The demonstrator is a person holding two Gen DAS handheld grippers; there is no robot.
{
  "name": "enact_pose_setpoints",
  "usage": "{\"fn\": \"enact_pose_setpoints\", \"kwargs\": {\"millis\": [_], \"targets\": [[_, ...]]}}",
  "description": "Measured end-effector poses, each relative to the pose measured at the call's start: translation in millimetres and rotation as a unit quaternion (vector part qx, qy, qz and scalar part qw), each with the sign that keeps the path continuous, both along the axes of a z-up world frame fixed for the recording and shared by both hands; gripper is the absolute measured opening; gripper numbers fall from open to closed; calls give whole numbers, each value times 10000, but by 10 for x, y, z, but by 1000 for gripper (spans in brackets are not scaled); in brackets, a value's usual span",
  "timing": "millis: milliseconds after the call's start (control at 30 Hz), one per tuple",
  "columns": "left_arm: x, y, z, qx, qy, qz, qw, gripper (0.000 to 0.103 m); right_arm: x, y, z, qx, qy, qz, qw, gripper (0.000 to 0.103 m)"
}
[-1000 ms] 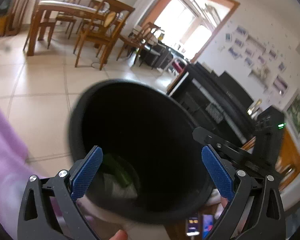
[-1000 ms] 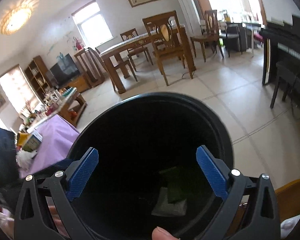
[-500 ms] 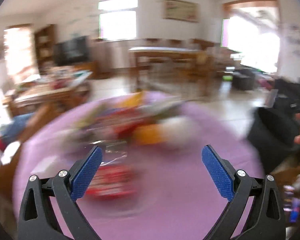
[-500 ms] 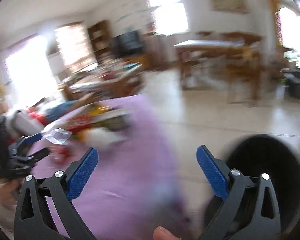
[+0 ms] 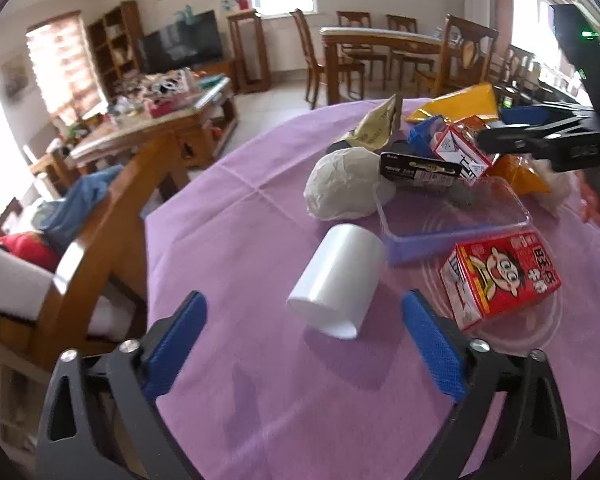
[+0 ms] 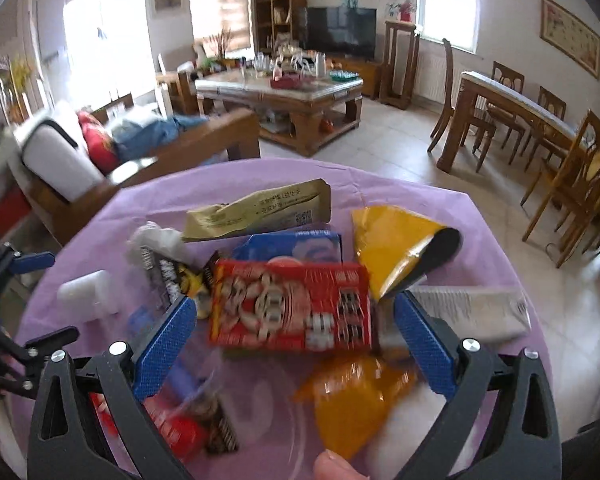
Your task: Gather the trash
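Now | left claw (image 5: 303, 322) agape, angled down at white cup (image 5: 337, 280) | right claw (image 6: 295, 328) agape above red box (image 6: 290, 306)

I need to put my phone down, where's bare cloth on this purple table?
Bare purple tablecloth between the left gripper and the white cup, and left of the crumpled paper ball. Crowded around the red carton and clear tray.

"旺仔" on red milk carton (image 5: 504, 276)

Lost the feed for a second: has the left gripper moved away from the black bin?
Yes. The left gripper no longer looks into the black bin; it has swung over the purple table, its open fingers framing the white cup.
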State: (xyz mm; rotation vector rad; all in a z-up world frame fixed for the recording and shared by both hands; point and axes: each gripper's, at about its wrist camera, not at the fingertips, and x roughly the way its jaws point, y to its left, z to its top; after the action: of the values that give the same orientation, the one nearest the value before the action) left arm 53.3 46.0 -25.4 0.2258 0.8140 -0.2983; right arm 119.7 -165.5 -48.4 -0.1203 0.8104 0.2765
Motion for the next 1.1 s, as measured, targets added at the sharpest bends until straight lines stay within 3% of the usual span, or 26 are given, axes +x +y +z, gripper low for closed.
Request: {"fn": "enact_pose_setpoints", "kwargs": {"millis": [100,267,333,567,767,967,1100], "targets": [[152,-34,-103,61,155,-135,9998,80,156,116,-125,-259,328,98,9991,98],[308,-90,-251,-50,468,-317,9984,50,146,214,-180,-315,184,28,9993,98],[315,-109,-271,-47,516,-325,9981,42,127,228,-177,-341,183,-17,9992,91],[248,4,-221,-437,335,-224,9982,40,-4,289,-148,-10,119,41,9999,87],[162,42,-197,-560,292,-173,9979,40,-367,62,176,983,-198,139,9949,87],[-53,49,27,-1074,-65,-226,9939,40,-752,-220,343,1804,-304,334,9826,87],[-159,-17,190,-1384,-238,-354,9895,40,-827,-482,266,2660,85,598,9621,87]]}}
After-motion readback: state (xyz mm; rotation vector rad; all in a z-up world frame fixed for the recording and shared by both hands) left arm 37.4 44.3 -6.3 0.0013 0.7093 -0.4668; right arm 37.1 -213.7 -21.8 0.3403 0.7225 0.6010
